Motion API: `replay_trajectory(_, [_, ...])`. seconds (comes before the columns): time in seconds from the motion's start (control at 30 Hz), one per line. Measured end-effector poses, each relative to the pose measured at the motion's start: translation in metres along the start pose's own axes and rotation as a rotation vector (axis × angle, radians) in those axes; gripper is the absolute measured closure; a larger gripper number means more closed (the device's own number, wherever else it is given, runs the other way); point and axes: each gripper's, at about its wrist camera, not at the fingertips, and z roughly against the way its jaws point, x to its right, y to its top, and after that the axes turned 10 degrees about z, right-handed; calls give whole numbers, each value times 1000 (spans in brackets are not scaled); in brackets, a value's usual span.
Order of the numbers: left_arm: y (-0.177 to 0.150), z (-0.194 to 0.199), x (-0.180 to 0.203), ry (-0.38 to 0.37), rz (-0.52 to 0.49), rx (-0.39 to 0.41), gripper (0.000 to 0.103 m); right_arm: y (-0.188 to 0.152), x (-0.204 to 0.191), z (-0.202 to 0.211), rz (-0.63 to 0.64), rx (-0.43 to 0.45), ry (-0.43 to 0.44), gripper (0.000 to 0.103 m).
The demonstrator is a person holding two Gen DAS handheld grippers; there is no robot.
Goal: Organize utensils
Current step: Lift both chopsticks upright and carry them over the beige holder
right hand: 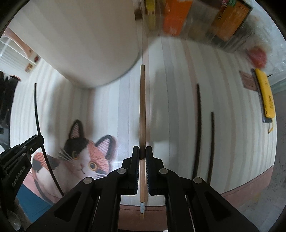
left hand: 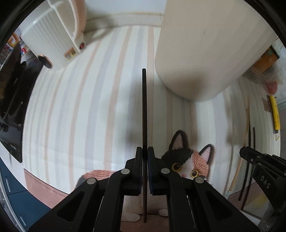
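In the left wrist view my left gripper (left hand: 144, 151) is shut on a thin dark chopstick (left hand: 144, 107) that points away over the striped mat (left hand: 80, 116). My right gripper (right hand: 142, 151) is shut on a light wooden chopstick (right hand: 142, 107), lifted above the mat. A tall white container (left hand: 205, 53) stands just beyond both sticks and appears again as the white container (right hand: 89, 44) at the upper left of the right wrist view. Two more dark chopsticks (right hand: 198, 125) lie on the mat to the right. Each view catches the other gripper at its side: right gripper (left hand: 250, 157), left gripper (right hand: 40, 139).
A calico cat picture (right hand: 84, 157) covers the mat's near part. A white dish rack (left hand: 53, 39) stands at the far left. Orange and yellow boxes (right hand: 178, 16) line the back right, with a yellow tool (right hand: 266, 96) beside the mat. A dark object (left hand: 12, 100) borders the left edge.
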Motion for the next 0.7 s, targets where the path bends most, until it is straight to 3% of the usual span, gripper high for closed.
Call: replay_trajectory(0.7, [7,105,4,20,25,326,101,7,5,115,-1,327,-38,96])
